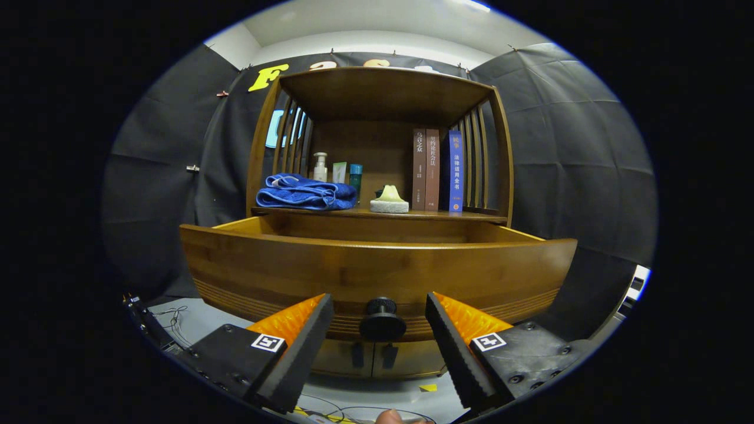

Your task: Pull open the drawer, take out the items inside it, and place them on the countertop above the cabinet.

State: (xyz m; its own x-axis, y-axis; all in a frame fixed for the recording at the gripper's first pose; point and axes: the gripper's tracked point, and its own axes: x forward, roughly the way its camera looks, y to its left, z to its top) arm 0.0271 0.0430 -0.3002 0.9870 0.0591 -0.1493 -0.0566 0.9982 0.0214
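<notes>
A wooden cabinet stands ahead with its drawer (377, 271) pulled out toward me; I cannot see what lies inside. A dark round knob (382, 321) sticks out of the drawer front. My gripper (380, 309) is open, its two fingers either side of the knob with a gap on each side, touching nothing. The countertop (424, 215) lies above the drawer, under a wooden shelf roof.
On the countertop lie a folded blue towel (305, 192), a pump bottle (320, 167) with small containers, a pale sponge-like lump (389, 201) and three upright books (436, 171). Cables (177, 321) trail on the grey floor to the left. A fingertip (390, 417) shows below the fingers.
</notes>
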